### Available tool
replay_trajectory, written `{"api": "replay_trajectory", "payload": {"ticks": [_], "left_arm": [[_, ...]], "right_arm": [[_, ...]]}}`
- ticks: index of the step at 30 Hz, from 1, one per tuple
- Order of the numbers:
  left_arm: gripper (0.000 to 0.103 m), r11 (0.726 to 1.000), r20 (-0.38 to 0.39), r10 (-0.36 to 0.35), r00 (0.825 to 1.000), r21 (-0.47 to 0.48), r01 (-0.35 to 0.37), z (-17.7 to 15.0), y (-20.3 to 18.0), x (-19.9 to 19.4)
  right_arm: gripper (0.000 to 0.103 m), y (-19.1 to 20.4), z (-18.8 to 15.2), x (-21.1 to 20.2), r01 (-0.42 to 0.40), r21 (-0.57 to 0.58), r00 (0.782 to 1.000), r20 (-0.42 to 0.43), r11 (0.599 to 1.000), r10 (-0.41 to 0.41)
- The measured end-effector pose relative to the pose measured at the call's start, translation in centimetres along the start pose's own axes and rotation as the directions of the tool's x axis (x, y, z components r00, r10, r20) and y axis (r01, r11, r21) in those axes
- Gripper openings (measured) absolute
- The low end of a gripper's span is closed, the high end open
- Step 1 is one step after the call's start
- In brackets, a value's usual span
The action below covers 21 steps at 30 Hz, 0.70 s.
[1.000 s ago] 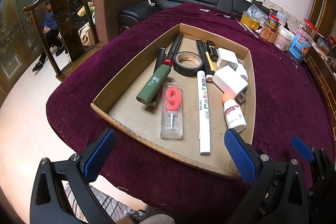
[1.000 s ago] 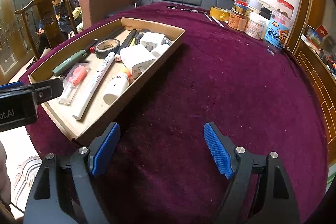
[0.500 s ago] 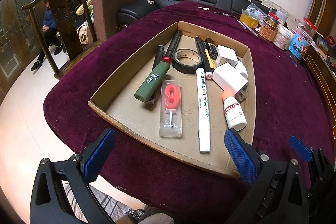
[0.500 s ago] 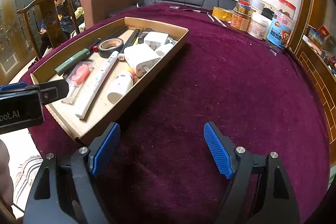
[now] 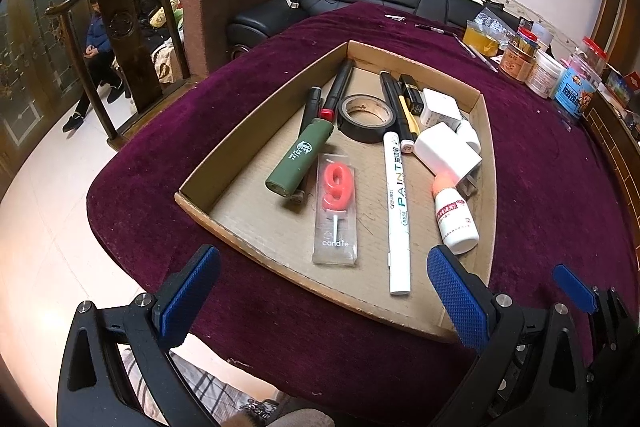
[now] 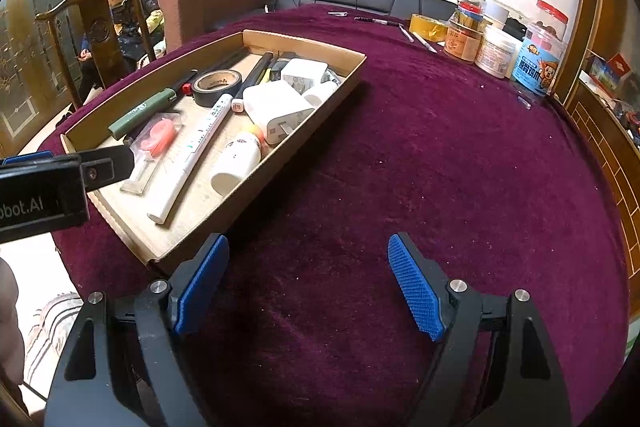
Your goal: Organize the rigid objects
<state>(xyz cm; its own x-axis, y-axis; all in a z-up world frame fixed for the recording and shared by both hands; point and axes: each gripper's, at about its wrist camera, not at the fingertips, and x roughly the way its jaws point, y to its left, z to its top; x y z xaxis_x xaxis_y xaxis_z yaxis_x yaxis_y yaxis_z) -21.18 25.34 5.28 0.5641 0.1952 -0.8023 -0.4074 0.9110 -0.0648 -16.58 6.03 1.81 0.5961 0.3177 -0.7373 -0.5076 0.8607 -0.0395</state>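
Left wrist view: you are holding left gripper (image 5: 320, 291) wide open, empty, over cardboard tray (image 5: 256, 131) near edge; white paint marker (image 5: 397, 211) lying lengthwise ahead. Right gripper (image 6: 308, 287) hovering open, empty, farther off.

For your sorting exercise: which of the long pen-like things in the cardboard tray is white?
The paint marker, printed "PAINT", lying between the "9" candle and the glue bottle; the other pens are black.

White marker (image 5: 398, 203): "PAINT" printed along the barrel. Clear candle packet (image 5: 336, 215): a red numeral "9" above the word "candle". Left gripper (image 6: 40, 195) body, seen from the right wrist: partial lettering "bot.AI". Other labels are too small to read.
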Motion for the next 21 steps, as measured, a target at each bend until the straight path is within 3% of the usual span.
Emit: {"api": "replay_trajectory", "payload": {"ticks": [10,21], "left_arm": [[0.102,1.0,0.007,0.005,1.0,-0.022,-0.004,0.5,0.2,-0.2],[0.102,0.997,0.026,0.057,0.998,-0.05,-0.056,2.2,-0.6,-1.1]], "right_arm": [[0.083,-0.1,0.4,-0.1,-0.004,-0.016,1.0,0.006,1.0,0.005],[0.083,-0.3,2.4,-0.5,-0.011,-0.073,1.0,0.018,0.997,0.013]]}}
